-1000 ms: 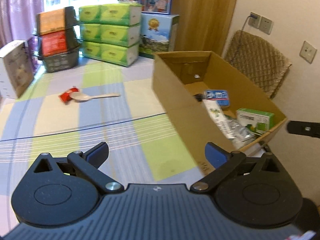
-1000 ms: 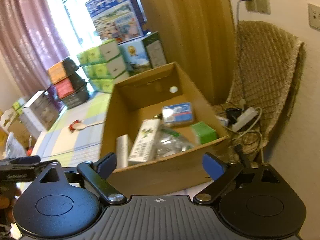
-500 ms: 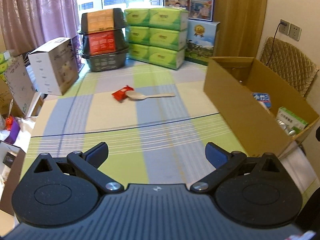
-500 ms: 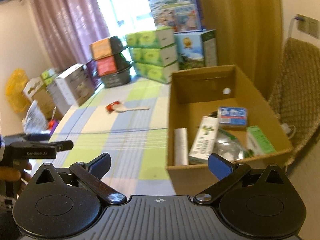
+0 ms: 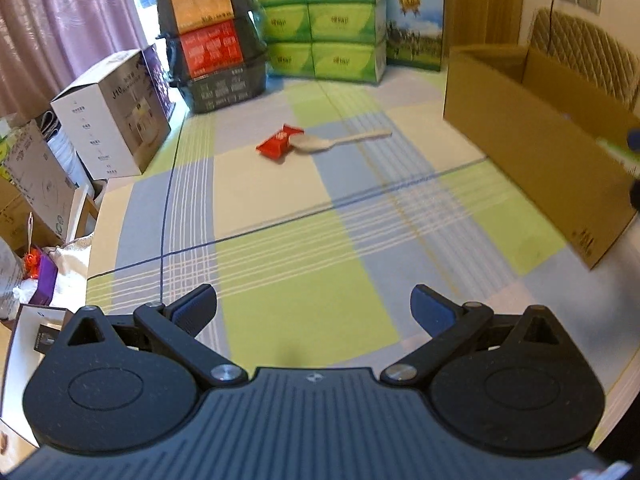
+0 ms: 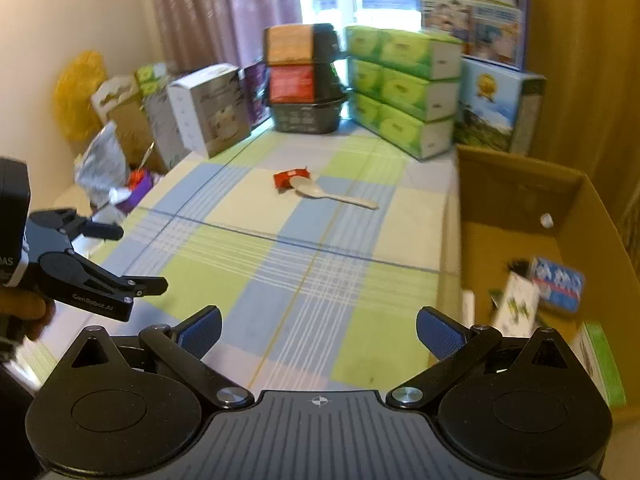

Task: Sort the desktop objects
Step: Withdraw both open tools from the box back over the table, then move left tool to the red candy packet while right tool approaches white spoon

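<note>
Here, through the left wrist camera, the left gripper hangs spread wide and empty above the checked tablecloth; far ahead a red packet lies touching the bowl of a pale spoon, and the cardboard box at right shows only its outer wall. From the right wrist, the right gripper is likewise released, and the box holds a blue packet, a white carton and a green box.

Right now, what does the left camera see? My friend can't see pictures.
The open left gripper hangs over a checked tablecloth, holding nothing. Farther off lie a red packet and a pale spoon, touching, with a cardboard box at the right.
</note>
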`<state>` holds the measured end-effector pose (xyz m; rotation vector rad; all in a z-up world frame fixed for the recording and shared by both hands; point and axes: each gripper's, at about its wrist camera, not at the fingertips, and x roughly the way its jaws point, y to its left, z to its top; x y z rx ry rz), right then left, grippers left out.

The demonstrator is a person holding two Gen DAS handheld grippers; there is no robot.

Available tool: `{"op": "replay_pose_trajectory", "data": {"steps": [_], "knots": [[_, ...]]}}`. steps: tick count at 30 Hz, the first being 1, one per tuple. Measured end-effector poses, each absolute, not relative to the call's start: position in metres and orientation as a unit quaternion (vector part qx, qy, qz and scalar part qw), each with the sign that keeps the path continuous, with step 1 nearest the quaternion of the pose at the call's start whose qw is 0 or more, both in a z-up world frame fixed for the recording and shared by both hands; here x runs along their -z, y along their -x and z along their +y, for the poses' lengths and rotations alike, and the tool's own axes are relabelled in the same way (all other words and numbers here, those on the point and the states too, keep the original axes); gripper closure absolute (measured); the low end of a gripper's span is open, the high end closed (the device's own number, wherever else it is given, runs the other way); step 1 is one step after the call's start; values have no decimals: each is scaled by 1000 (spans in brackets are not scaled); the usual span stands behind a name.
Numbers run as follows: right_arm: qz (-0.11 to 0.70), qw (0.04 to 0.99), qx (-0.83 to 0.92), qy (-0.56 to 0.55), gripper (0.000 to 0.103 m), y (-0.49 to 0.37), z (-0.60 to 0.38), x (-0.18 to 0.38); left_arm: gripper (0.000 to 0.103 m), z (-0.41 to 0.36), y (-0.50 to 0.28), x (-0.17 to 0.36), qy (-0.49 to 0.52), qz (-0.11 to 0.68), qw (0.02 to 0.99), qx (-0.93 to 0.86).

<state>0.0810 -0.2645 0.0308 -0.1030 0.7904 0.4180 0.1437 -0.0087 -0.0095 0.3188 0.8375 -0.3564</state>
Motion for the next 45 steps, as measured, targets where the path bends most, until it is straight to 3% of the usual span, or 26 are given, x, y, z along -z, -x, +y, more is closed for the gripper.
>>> {"op": "replay_pose_trajectory", "data": {"steps": [9,20,28,32,45], "knots": [[381,873,-258,161,2,-160,-226,-16,2,3,-200,19,-196,410,868,198],[421,832,-299,202,2,-287,-199,23,2,-1,-292,27,-212,407,855,242],[415,812,-319,258,3,-331,-181,64,2,1,-346,56,-222,407,852,244],[418,810,-331,244,14,-347,-179,78,2,4,-361,62,-212,400,858,242],[384,801,-371,271,34,-373,-151,100,2,-6,-382,75,-244,380,850,273]]}}
